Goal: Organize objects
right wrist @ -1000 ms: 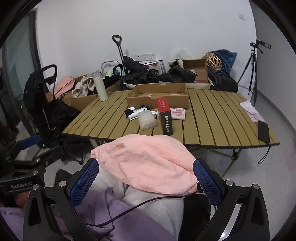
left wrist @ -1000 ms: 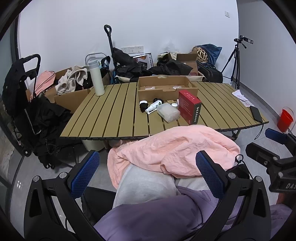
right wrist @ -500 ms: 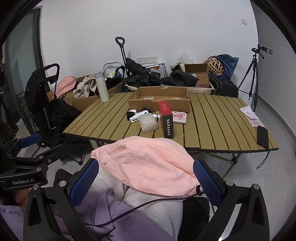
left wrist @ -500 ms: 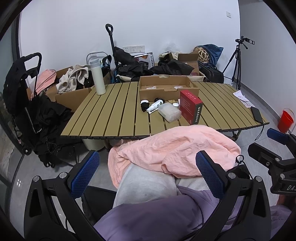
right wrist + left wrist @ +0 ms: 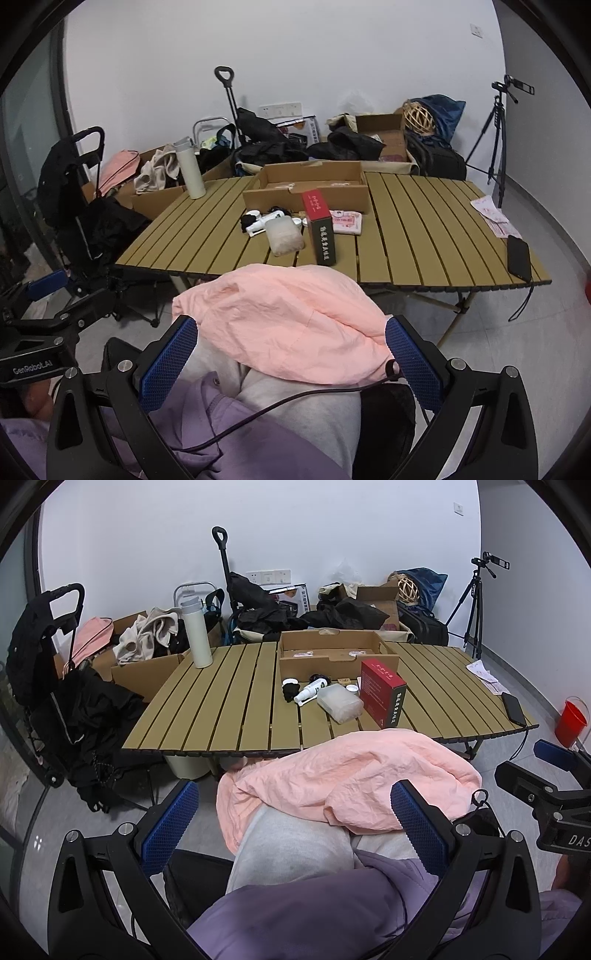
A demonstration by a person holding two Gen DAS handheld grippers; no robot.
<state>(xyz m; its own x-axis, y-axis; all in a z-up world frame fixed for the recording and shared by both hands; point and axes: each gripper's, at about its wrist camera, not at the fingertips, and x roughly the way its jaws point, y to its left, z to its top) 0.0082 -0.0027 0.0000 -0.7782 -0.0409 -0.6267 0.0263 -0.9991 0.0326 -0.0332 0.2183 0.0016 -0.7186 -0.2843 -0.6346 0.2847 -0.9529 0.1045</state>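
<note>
Sitting back from the table, I am holding both grippers over my lap, the left gripper and the right gripper each spread wide with nothing between the pads. A pink cloth is lying across my knees. The open box is sitting mid-table; something flat seems to be lying inside it, though I cannot make it out. Just in front of it, a red carton is standing upright, touching or nearly touching a frosted tub, with a white bottle and small jars beside them. A flask is standing well apart at the far left corner. A phone is resting near the right edge. The slats left of the cluster are lying bare.
</note>
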